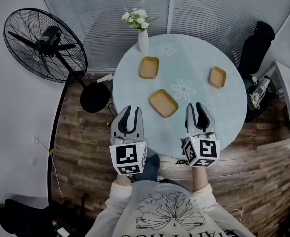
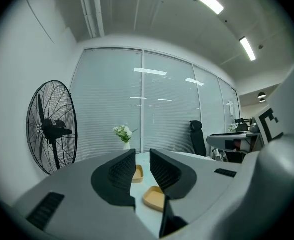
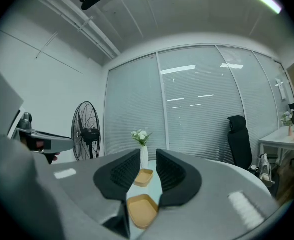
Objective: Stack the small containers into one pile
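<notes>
Three small tan containers lie apart on the round table (image 1: 224,110): one at the back left (image 1: 149,67), one near the front middle (image 1: 163,102) and one at the right (image 1: 217,77). My left gripper (image 1: 131,113) hovers at the table's near left edge, open and holding nothing. My right gripper (image 1: 194,108) is over the near edge, also open with nothing in it. The left gripper view looks between the left gripper (image 2: 142,154) jaws at the near container (image 2: 155,198) and the back one (image 2: 137,173). Past the right gripper (image 3: 148,155) lie the near container (image 3: 141,210) and the back one (image 3: 143,177).
A white vase with flowers (image 1: 142,33) stands at the table's far edge. A large black floor fan (image 1: 46,46) stands to the left. A black office chair (image 1: 256,48) and a white desk (image 1: 288,100) are at the right. Window blinds close off the back.
</notes>
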Demonstrator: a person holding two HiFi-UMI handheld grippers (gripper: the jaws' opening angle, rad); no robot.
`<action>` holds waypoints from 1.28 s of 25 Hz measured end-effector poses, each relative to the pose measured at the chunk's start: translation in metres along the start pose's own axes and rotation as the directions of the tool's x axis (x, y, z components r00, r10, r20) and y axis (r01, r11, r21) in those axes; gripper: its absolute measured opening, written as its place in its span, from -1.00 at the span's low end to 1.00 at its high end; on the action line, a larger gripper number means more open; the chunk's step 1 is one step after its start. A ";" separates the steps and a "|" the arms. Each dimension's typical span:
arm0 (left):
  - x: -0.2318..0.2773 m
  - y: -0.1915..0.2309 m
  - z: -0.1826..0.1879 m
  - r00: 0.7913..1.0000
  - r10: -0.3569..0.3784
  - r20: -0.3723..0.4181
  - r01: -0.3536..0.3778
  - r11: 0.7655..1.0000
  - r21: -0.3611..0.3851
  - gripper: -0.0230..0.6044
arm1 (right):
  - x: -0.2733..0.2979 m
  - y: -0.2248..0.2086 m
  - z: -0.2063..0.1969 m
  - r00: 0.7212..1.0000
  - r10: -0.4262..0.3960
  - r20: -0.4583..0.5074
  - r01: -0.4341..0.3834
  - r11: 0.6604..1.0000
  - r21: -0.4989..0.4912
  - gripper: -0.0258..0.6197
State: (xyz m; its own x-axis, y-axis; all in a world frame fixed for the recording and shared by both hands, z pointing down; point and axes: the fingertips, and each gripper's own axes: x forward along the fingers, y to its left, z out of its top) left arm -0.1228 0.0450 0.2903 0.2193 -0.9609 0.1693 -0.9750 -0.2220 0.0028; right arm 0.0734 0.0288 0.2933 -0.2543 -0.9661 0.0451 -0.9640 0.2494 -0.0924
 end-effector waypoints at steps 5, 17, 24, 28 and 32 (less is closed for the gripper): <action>0.050 0.018 0.003 0.999 -0.031 -0.012 0.031 1.000 -0.003 -0.69 | 0.048 0.000 -0.003 1.000 -0.010 -0.020 0.010 1.000 -0.003 -0.63; 0.148 0.064 0.003 0.996 -0.066 -0.060 0.064 0.998 -0.025 -0.69 | 0.149 0.001 -0.014 0.996 -0.028 -0.085 0.026 0.999 -0.024 -0.63; 0.197 0.078 -0.008 0.991 -0.087 -0.099 0.084 0.996 -0.041 -0.69 | 0.196 -0.006 -0.030 0.989 -0.033 -0.141 0.029 0.999 -0.030 -0.60; 0.224 0.082 -0.017 0.987 -0.101 -0.128 0.095 0.994 -0.053 -0.69 | 0.221 -0.011 -0.041 0.985 -0.041 -0.167 0.040 0.999 -0.012 -0.60; 0.239 0.085 -0.033 0.981 -0.103 -0.163 0.094 0.994 -0.061 -0.69 | 0.234 -0.011 -0.059 0.978 -0.035 -0.204 0.036 0.999 0.000 -0.60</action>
State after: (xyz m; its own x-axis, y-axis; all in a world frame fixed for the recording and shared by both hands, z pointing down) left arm -0.1542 -0.1979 0.3635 0.3095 -0.8929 0.3269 -0.9505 -0.3007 0.0787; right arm 0.0196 -0.1965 0.3635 -0.2309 -0.9403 0.2501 -0.9725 0.2147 -0.0904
